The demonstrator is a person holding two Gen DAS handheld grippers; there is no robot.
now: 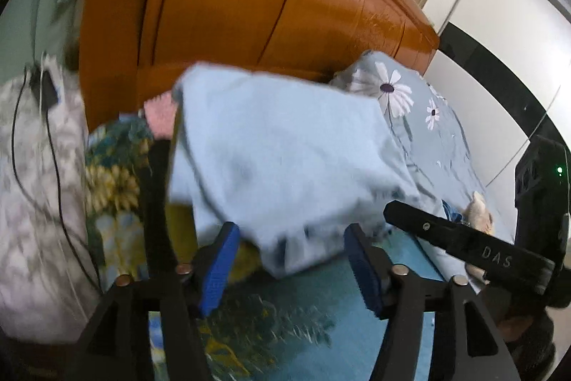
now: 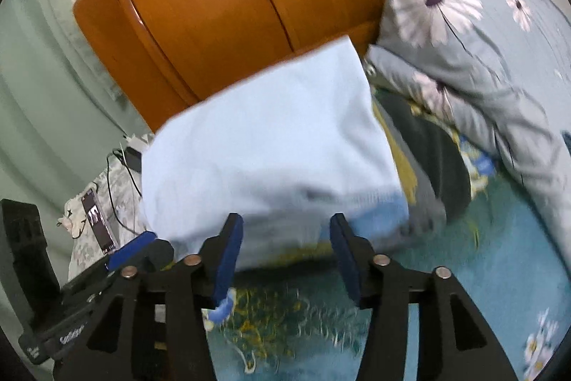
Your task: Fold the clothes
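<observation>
Both tools gape, holding nothing: left tool (image 1: 291, 259), right tool (image 2: 285, 254). Blue cloth (image 2: 264, 145) is mid-air over the bed (image 2: 481, 256) — it may land rumpled, losing its fold.

pale blue garment (image 2: 271, 138), daisy-print quilt (image 2: 474, 34)

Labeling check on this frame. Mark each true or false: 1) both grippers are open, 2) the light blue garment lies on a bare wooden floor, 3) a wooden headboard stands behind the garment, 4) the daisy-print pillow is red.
1) True: the left gripper and the right gripper are both open, nothing between the fingers.
2) False: the light blue garment lies on a bed with a teal floral cover.
3) True: the wooden headboard is behind it.
4) False: the daisy-print pillow is grey-blue with white flowers.
</observation>
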